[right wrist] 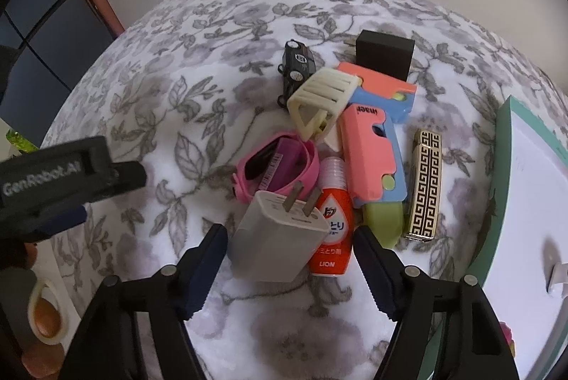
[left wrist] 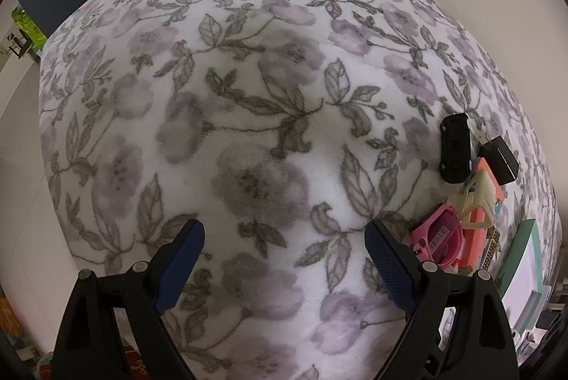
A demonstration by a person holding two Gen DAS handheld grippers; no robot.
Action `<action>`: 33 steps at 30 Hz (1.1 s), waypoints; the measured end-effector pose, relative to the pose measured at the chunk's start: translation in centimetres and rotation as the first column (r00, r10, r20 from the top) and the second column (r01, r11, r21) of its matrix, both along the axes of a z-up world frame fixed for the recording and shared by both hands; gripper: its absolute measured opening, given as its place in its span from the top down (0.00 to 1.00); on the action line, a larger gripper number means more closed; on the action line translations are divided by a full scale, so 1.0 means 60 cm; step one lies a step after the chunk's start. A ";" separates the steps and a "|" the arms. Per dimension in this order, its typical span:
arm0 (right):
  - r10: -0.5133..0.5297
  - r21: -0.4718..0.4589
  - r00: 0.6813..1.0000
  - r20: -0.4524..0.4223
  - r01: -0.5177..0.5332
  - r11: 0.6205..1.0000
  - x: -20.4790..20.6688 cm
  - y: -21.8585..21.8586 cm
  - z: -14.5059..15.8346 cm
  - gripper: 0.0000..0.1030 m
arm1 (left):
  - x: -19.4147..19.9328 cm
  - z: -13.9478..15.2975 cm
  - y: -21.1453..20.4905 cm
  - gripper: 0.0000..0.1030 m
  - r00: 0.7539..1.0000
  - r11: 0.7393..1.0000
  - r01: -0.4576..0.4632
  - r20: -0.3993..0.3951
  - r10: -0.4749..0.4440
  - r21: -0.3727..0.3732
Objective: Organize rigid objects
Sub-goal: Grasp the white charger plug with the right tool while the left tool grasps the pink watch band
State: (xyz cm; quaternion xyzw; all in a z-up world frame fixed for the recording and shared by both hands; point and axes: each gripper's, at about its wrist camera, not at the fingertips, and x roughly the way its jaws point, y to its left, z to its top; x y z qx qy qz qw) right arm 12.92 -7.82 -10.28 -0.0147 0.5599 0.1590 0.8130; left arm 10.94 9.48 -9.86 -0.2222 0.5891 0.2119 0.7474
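Stock at this moment: a heap of small rigid items lay unsorted on a floral blanket (right wrist: 170, 117), whether over a bed or a desk could not be told. Items counted in the right wrist view: white charger (right wrist: 280, 238), nearest and tilted against an orange bottle (right wrist: 332, 224); pink band (right wrist: 277, 167) just behind; cream clip (right wrist: 323, 99) resting on a pink-and-blue toy (right wrist: 369, 153); gold-and-black lighter (right wrist: 424, 188) lying beside the toy; black toy car (right wrist: 296, 67) on its side at the back; black cube (right wrist: 385, 55) farthest. A teal-edged white box (right wrist: 525, 188) stood to the right, touching nothing in the heap; its contents could not be seen, and it was judged the likely destination. Right tool (right wrist: 291, 259): jaws wide apart, holding nothing, poised just before the charger and bottle. Left tool (left wrist: 284, 259): jaws apart, empty, over bare blanket, with the heap off to its right, well apart from its fingers. Progress, as a judgement: sorting looked barely begun or not begun, since every visible item remained piled and overlapping. Remaining: each item to be lifted out and set in order, the charger seeming first in line.
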 end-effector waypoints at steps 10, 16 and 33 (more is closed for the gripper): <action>-0.063 0.133 0.998 -0.020 0.065 0.989 0.009 -0.023 0.010 0.49 | 0.004 -0.013 -0.010 0.11 1.000 0.999 0.011 0.002 -0.011 -0.050; -0.085 0.164 0.996 -0.028 0.088 0.983 0.019 -0.023 0.007 0.48 | 0.009 -0.014 -0.015 0.11 1.000 0.998 0.020 0.005 -0.020 -0.056; -0.093 0.188 0.995 -0.032 0.097 0.977 0.023 -0.026 0.008 0.53 | 0.019 -0.030 -0.016 0.11 0.999 0.994 0.032 0.018 -0.030 -0.104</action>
